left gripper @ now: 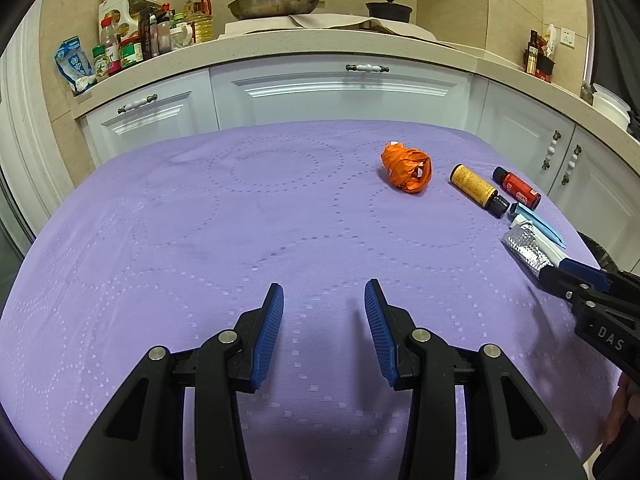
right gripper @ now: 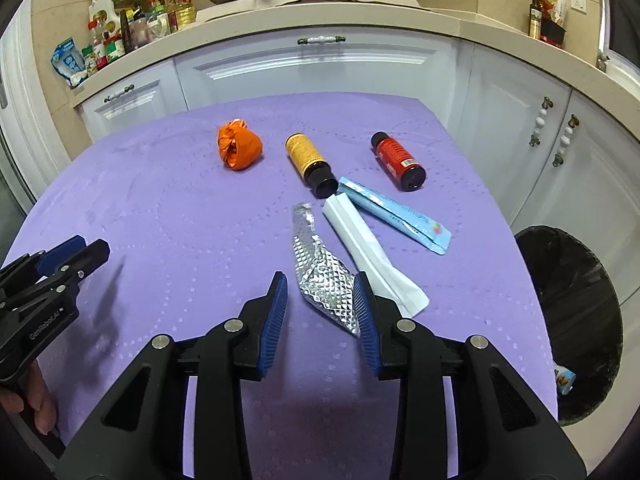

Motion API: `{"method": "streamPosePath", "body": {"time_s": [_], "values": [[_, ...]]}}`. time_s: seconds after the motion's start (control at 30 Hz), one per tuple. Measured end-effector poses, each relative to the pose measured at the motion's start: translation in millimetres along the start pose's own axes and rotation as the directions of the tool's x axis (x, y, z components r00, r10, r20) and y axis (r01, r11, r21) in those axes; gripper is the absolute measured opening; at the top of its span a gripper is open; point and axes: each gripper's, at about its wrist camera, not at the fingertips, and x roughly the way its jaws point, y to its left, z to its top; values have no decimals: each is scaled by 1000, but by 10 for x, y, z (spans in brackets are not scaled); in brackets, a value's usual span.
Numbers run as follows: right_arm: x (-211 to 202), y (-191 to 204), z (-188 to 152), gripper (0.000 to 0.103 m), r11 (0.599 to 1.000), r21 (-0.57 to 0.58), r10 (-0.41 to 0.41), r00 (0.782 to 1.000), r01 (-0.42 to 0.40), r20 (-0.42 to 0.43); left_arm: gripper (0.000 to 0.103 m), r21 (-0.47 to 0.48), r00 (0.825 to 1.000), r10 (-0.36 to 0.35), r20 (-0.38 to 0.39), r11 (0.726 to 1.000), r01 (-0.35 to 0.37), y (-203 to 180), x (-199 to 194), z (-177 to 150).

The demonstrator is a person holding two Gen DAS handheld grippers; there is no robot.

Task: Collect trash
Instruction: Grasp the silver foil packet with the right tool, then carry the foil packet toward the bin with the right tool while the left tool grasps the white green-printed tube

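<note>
So the trash is all laid out on a purple tablecloth with a dotted circle pattern, mostly bunched toward the right side of the table.

Closest to the right gripper is a crumpled silver foil wrapper, embossed with a little diamond grid, shiny and twisted thin at its far end. Its wide end sits between the blue ribbed pads; the right pad looks like it's touching the foil edge, the left one is clearly off it. So the jaws are partly apart with the foil in the gap but not pinched.

Right next to the foil, overlapping it a bit, is a flat white paper sleeve, lying diagonally. Beside that is a long light-blue sachet, glossy, with small print and a colourful dot near one end.

Further back there's a yellow-labelled bottle on its side with a dark cap pointing toward the camera, its cap just about touching the blue sachet's far tip. A red-labelled bottle lies well off to the right, also on its side. Left of the yellow one sits a scrunched orange plastic ball, with a bit of white showing in the folds.

Off the table's right edge is a bin with a black liner.

The left gripper hovers over bare cloth, jaws moderately apart, nothing in them.
</note>
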Motion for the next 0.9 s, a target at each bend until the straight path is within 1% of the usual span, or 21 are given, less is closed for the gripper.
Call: {"method": "streamPosePath", "body": {"time_s": [0.13,0.2,0.23,0.27,0.5,0.63,0.8,0.9], "values": [[91,55,-1,33,1000,-24,-2,1000,1,-30,43,-2,1000,0,-1,1000,0,17,-2,3],[131,71,-20,25,1000,-28,-1,999,-1,-43,43,-2,1000,-1,-2,1000,1,19,-2,3],[125,76,-24,21,999,-34,-14,999,13,-35,43,-3,1000,0,-2,1000,0,25,-3,3],[122,69,-25,20,999,-32,-15,999,14,-35,43,-3,1000,0,-1,1000,0,26,-3,2],[71,38,-47,18,1000,-10,-8,1000,8,-15,42,-3,1000,0,-3,1000,0,38,1,-12],[-47,36,-39,18,1000,-5,-4,1000,4,18,43,4,1000,-3,-3,1000,3,10,-2,-19],[-252,-40,-23,18,1000,5,-16,998,16,69,42,27,1000,-20,-4,999,20,-133,-23,-22],[-351,-178,-46,18,999,27,-40,995,38,86,43,51,999,-41,-4,998,41,-289,-39,-26]]}}
